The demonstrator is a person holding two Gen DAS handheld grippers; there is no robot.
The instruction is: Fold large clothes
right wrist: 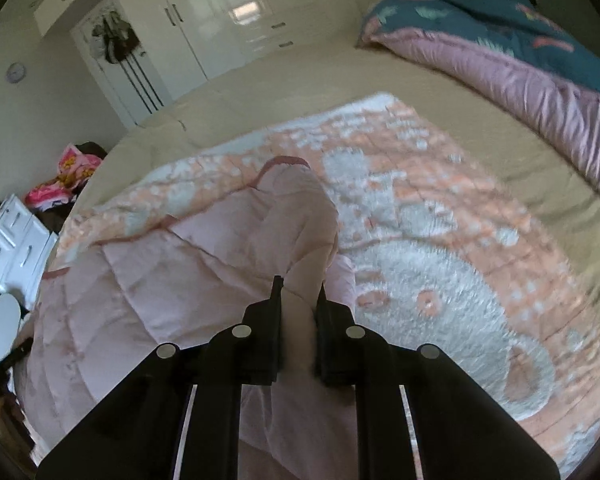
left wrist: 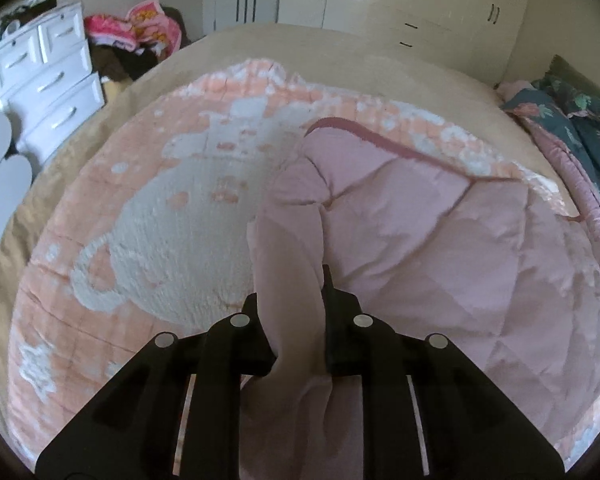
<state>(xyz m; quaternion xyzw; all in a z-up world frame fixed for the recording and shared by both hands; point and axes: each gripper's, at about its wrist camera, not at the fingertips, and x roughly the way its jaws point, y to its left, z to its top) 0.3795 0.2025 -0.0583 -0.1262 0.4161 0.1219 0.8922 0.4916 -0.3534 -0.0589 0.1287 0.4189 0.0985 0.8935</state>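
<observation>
A large quilted blanket lies spread on the bed, peach with a white plush animal pattern (left wrist: 172, 232) on top and a plain pink underside (left wrist: 420, 232). Part of it is turned over, so the pink side faces up. My left gripper (left wrist: 290, 296) is shut on a thick pink fold of the blanket, which bulges up between its fingers. In the right wrist view the same blanket (right wrist: 440, 264) shows its patterned face on the right and its pink underside (right wrist: 172, 272) on the left. My right gripper (right wrist: 300, 292) is shut on another pinched ridge of the pink side.
The blanket rests on a beige bed sheet (left wrist: 340, 52). A dark teal floral duvet with pink lining (right wrist: 520, 52) is heaped along one edge of the bed. A white drawer chest (left wrist: 48, 76) and a pile of pink clothes (left wrist: 140, 28) stand beyond the bed; cream wardrobes (right wrist: 228, 8) line the wall.
</observation>
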